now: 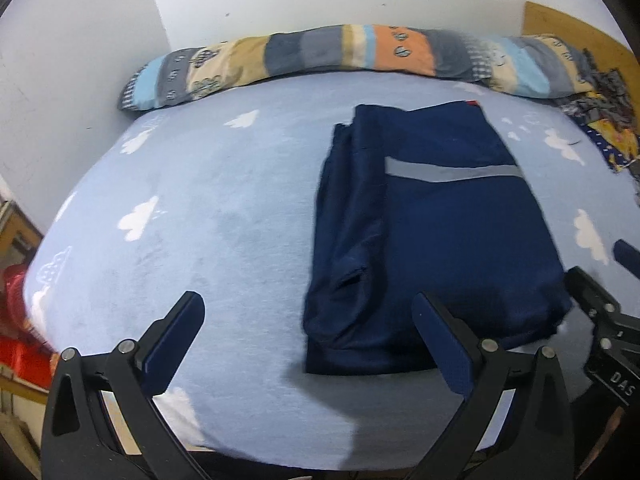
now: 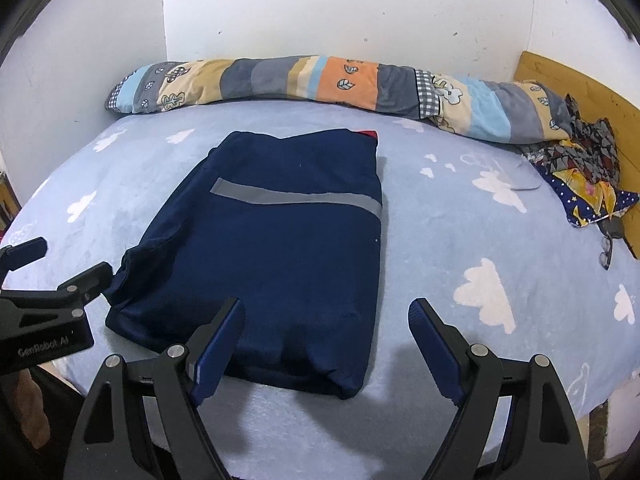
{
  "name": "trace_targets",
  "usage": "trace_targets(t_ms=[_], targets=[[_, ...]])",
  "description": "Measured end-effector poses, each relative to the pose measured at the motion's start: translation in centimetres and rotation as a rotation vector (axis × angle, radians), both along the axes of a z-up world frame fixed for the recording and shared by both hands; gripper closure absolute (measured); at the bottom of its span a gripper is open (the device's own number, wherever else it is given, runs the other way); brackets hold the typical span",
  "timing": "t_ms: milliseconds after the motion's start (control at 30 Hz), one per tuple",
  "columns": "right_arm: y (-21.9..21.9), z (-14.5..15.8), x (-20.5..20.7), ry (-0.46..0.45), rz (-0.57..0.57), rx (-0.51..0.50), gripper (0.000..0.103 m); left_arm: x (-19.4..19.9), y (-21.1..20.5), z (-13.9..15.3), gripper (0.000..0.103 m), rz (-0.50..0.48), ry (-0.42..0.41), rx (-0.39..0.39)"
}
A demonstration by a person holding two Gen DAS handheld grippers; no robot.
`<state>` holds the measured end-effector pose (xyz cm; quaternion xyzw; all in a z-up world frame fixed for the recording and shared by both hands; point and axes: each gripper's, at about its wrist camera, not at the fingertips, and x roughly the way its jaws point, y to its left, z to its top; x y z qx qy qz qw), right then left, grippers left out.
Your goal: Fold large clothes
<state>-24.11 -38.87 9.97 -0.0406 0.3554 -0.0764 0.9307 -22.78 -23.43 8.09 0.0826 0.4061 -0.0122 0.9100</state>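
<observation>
I have both tools hanging above the near edge of the bed, and neither one holds anything. From the left wrist camera, my left tool has its jaws spread wide apart, one finger over bare sheet and the other in front of the near end of the navy garment, with no cloth between the pads. From the right wrist camera, my right tool is likewise wide apart, its left finger in front of the garment's near edge and its right finger over the sheet just past the garment's right side. The navy garment lies folded into a long, roughly rectangular bundle in the middle of the bed, running away from me toward the wall, with a grey stripe across its upper half and a small red patch at its far corner. Its left side shows several stacked layers, a little rumpled near the front. The sheet is pale blue with white clouds. Along the far edge of the bed, against the white wall, lies a rolled patchwork quilt. At the far right a crumpled heap of patterned cloth sits beside a wooden board, well apart from the garment.
</observation>
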Motion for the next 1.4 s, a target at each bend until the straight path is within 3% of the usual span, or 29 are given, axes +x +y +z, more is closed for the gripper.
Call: trace_targets(t_ms=[267, 700, 1400], targets=[[0.6, -0.1, 0.1, -0.004, 0.02, -0.022, 0.018, -0.8, -0.7, 0.0, 0.0, -0.002, -0.055, 0.079], [1.2, -0.1, -0.2, -0.015, 0.027, -0.079, 0.018, -1.4, -2.1, 0.0, 0.0, -0.033, -0.084, 0.134], [1.8, -0.4, 0.0, -0.007, 0.041, -0.12, 0.018, -1.4, -1.9, -0.1, 0.0, -0.036, -0.084, 0.138]])
